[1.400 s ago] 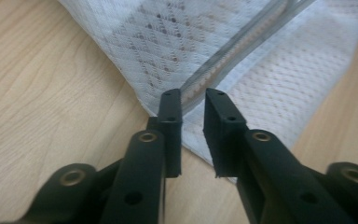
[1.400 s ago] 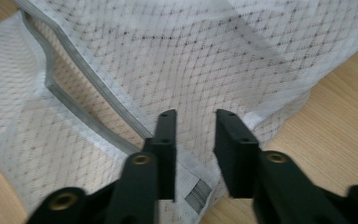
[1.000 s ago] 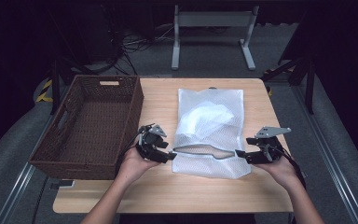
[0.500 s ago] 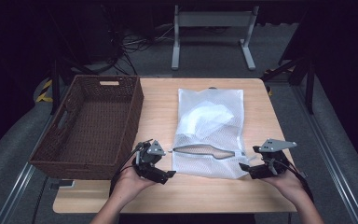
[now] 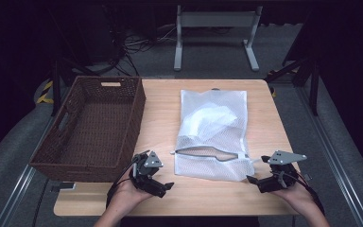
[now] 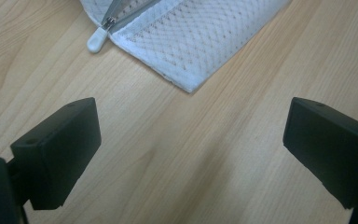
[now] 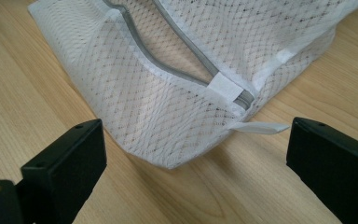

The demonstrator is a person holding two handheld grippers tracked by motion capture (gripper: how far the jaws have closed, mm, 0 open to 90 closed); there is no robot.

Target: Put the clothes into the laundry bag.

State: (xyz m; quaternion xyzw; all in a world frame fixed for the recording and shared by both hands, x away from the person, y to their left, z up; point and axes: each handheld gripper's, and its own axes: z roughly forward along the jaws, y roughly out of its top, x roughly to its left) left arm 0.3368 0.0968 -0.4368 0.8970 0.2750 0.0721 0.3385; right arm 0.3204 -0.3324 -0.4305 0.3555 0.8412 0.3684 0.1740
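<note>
a: where's the mesh laundry bag [image 5: 213, 132] right now?

b: it lies flat on the wooden table [image 5: 160, 104], just right of the wicker basket [image 5: 92, 125]. its zipper [image 5: 208, 152] gapes open along the end nearest you, with white cloth [image 5: 208, 120] showing inside the mesh.

a: and my left gripper [image 5: 157, 185]?

b: your jaws there stand wide apart and have just been opening, with bare wood between them. in the left gripper view the bag's corner [image 6: 186, 81] and the white zipper pull [image 6: 96, 42] sit just ahead of the jaws, not touching them.

a: and the right gripper [image 5: 260, 182]?

b: same story: your jaws are spread wide, just opened further, pressing on nothing. in the right gripper view the bag's other near corner [image 7: 168, 158] reaches in between them, and a small white fabric tab [image 7: 261, 127] sticks out near one jaw.
</note>
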